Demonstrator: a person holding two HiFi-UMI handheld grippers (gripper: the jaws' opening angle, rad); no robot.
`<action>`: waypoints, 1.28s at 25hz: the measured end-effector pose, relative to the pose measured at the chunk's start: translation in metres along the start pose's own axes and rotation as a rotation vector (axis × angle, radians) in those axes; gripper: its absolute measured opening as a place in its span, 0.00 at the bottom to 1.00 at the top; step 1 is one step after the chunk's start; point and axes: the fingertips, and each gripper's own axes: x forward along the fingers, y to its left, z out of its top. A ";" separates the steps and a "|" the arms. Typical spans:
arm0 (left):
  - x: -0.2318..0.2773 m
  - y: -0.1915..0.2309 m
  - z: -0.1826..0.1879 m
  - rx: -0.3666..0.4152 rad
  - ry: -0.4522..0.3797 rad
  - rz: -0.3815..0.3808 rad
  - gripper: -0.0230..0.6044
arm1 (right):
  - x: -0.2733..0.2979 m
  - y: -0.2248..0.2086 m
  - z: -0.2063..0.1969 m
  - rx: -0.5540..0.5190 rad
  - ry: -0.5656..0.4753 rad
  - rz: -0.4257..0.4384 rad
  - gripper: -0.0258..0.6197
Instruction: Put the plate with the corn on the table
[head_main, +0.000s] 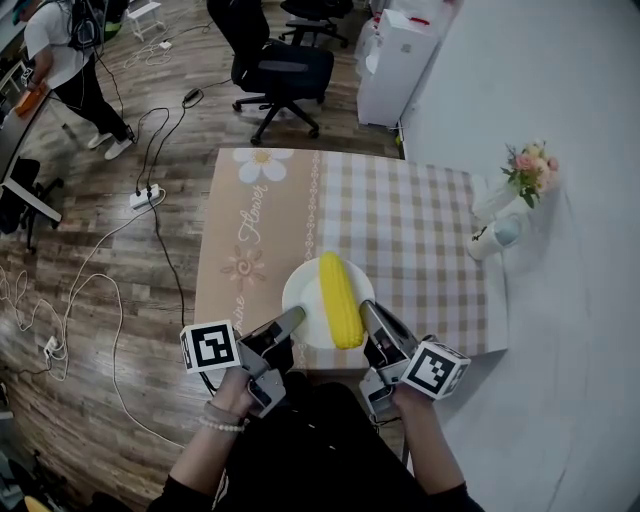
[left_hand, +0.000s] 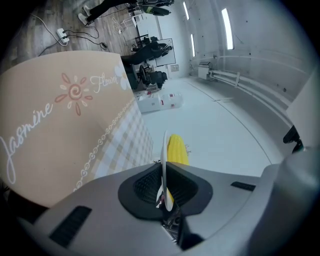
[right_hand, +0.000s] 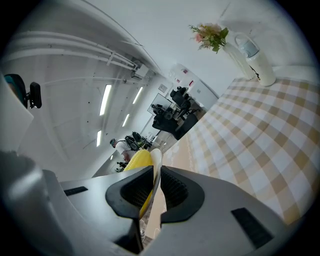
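Note:
A white plate (head_main: 303, 300) carrying a yellow corn cob (head_main: 339, 299) hovers over the near edge of the table (head_main: 400, 230). My left gripper (head_main: 293, 322) is shut on the plate's left rim and my right gripper (head_main: 369, 318) is shut on its right rim. In the left gripper view the plate (left_hand: 164, 160) shows edge-on between the pads, with the corn (left_hand: 178, 149) behind it. The right gripper view likewise shows the plate rim (right_hand: 155, 162) pinched between the pads, with the corn (right_hand: 138, 161) to its left.
The table has a checked cloth with a beige flower-print strip (head_main: 252, 225) on its left. A white vase of flowers (head_main: 510, 200) stands at the table's far right by the wall. An office chair (head_main: 275, 70), floor cables (head_main: 150, 190) and a person (head_main: 70, 70) lie beyond.

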 end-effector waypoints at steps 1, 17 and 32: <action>0.001 -0.001 0.001 -0.003 0.001 -0.001 0.08 | 0.001 0.000 0.001 -0.001 -0.001 -0.002 0.15; 0.030 0.001 0.014 0.014 -0.035 0.039 0.08 | 0.018 -0.023 0.025 0.007 0.074 -0.004 0.15; 0.072 0.042 0.052 0.114 0.013 0.148 0.07 | 0.060 -0.072 0.033 0.038 0.181 -0.041 0.15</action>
